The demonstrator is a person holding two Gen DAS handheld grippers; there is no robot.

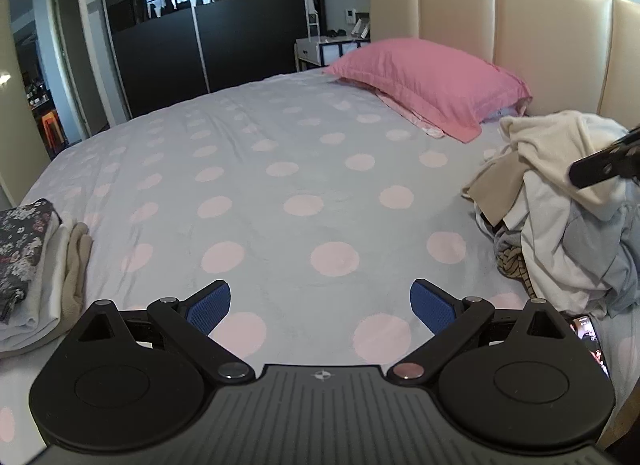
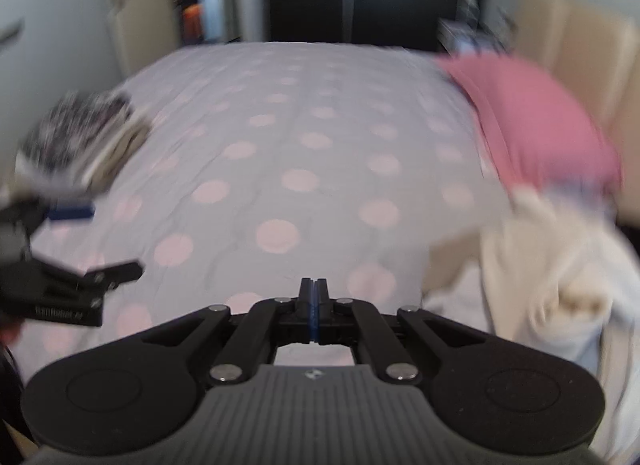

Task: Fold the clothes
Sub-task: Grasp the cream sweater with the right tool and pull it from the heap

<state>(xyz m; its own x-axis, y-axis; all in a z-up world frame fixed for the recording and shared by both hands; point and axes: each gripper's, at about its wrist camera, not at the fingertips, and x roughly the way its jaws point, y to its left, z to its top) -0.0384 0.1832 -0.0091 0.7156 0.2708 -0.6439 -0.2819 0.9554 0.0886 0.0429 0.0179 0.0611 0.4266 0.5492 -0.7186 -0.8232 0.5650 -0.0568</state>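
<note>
Dotted bedsheet (image 1: 304, 169) lies bare between folded stack (image 1: 28, 265) and unfolded clothes pile (image 1: 560, 225) beside the pink pillow (image 1: 432, 81). Left gripper (image 1: 320, 305) gapes wide and empty; right gripper (image 2: 314, 293) is pressed together, holding nothing. Next, I think, one garment must be taken from that pile.

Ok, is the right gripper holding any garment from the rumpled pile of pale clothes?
No: the right gripper has its blue pads shut flat together with nothing between them, and the rumpled pile of pale clothes lies apart at its right.

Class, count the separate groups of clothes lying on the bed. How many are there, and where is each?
2. A folded stack lies at the bed's left edge; an unfolded heap lies at the right, near the pink pillow. More garments may be hidden inside each.
</note>
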